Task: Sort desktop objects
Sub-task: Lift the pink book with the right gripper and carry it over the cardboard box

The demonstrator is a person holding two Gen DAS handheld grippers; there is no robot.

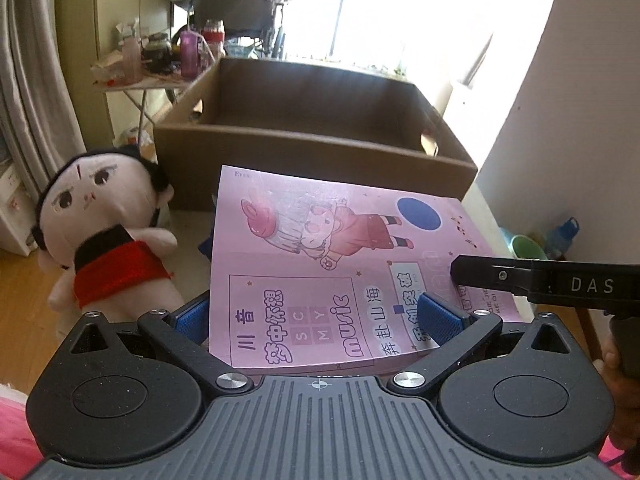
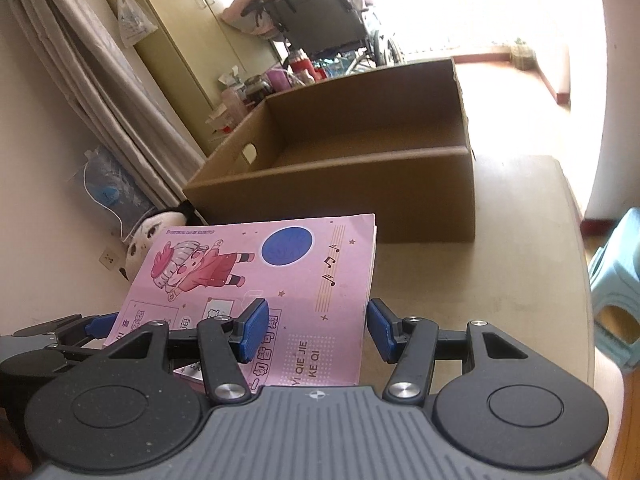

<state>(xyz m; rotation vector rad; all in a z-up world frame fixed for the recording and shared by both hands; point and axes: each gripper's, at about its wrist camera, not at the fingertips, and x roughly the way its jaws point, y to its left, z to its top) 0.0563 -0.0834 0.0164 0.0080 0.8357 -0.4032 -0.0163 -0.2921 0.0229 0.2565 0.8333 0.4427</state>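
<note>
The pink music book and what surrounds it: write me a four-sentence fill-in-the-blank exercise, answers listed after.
1. The cover of the music book is ____ in colour.
2. Behind the book stands an open ____ box.
3. The plush doll wears a ____ garment below its black top.
4. The round sticker on the book's cover is ____.

Missing words: pink; cardboard; red; blue
</note>
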